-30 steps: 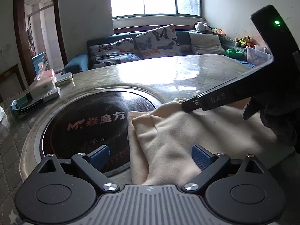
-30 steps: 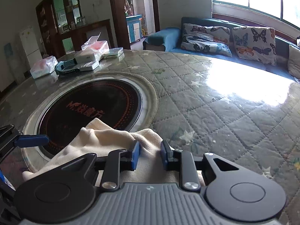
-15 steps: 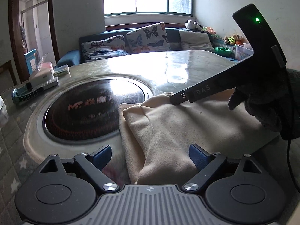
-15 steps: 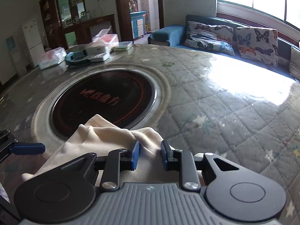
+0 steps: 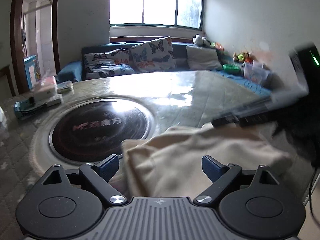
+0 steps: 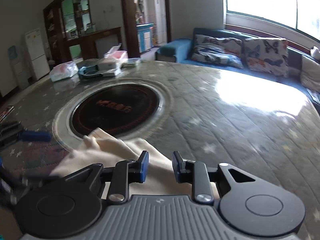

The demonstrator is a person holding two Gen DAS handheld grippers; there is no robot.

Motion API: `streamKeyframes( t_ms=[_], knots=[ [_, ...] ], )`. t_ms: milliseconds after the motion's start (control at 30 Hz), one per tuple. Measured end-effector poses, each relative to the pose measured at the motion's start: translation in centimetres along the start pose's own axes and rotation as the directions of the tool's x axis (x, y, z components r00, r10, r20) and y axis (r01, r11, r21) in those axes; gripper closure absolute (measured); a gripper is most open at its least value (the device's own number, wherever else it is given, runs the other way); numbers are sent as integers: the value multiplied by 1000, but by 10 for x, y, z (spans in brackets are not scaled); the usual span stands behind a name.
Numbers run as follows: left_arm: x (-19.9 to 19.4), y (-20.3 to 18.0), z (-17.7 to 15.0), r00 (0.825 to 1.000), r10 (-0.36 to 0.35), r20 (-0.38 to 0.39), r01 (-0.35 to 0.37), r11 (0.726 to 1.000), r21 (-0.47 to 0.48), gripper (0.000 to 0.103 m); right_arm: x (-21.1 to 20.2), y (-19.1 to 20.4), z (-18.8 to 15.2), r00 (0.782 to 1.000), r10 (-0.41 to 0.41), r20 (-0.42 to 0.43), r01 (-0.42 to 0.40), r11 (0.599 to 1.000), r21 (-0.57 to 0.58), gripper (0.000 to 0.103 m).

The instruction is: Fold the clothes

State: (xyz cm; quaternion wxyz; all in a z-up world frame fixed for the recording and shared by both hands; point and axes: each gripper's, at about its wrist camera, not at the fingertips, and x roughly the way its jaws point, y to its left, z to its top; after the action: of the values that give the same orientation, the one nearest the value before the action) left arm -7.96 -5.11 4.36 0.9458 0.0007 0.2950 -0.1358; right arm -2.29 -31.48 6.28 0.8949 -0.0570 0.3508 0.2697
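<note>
The cream garment (image 5: 180,160) is lying bunched at the near edge of the surface (image 6: 230,124), just beside the dark round hob (image 6: 118,110). Your left gripper (image 5: 160,166) is hovering over it with jaws spread wide. Your right gripper (image 6: 159,165) is holding narrow jaws over the cloth; whether they are pinching it, you cannot tell.
</note>
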Motion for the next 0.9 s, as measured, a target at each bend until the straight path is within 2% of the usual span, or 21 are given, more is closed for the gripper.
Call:
streamKeyframes(
  t_ms=[133, 267, 367, 567, 767, 900],
  knots=[
    [17, -5, 8, 999, -37, -5, 37, 999, -34, 16, -13, -14, -17, 999, -34, -14, 35, 999, 15, 78],
    [36, -3, 9, 997, -50, -51, 47, 997, -66, 16, -6, -29, -34, 998, -51, -29, 53, 997, 62, 80],
    [43, 0, 7, 996, -38, -84, 32, 997, -72, 15, -5, -38, -39, 999, -45, -16, 46, 995, 90, 80],
    [45, 1, 2, 994, -17, -105, 10, 998, -68, 12, -29, -49, -39, 997, -77, 26, 74, 992, 103, 80],
    [50, -5, 0, 993, 30, -113, -35, 998, -43, 3, -21, -60, -48, 995, -96, -12, 97, 989, 109, 80],
    [47, -2, -1, 992, 48, -118, -54, 997, -49, 0, -23, -59, -46, 995, -97, -2, 97, 989, 111, 80]
  ],
)
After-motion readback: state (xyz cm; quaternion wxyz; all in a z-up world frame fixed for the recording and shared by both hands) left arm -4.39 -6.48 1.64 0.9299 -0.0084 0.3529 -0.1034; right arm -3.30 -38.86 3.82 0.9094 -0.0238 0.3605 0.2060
